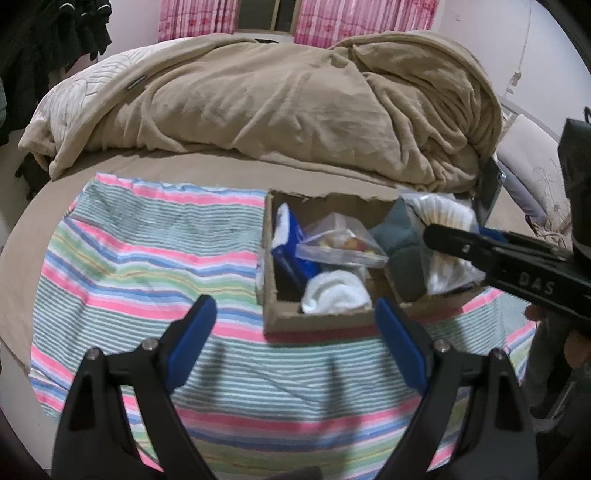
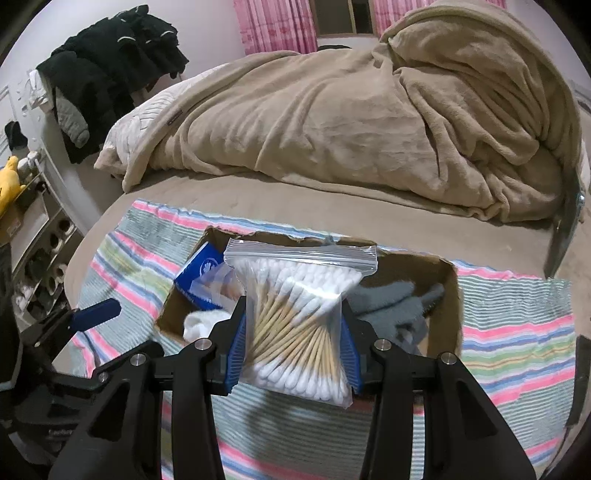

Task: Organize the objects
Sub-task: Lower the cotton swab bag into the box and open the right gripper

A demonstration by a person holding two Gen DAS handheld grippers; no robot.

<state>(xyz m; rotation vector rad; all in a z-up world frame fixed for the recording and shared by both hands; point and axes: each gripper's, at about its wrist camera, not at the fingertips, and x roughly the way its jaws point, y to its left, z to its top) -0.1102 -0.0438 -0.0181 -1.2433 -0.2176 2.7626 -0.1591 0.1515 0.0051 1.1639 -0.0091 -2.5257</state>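
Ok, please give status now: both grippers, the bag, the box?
Right gripper shut on bag of cotton swabs, held above cardboard box. Left gripper open, empty. Box already holds cloths; nothing blocking.

Pink, green, blue and white striped cloth [image 1: 147, 258]; tan blanket [image 1: 295, 110]; brown cardboard box [image 1: 317, 319]; pink curtains [image 2: 277, 26].

Left of the cardboard box [image 1: 321, 319], the striped cloth [image 1: 147, 266] lay bare and open. Inside the box, things crowded its floor. Behind the box, the heaped blanket [image 1: 295, 103] blocked the way.
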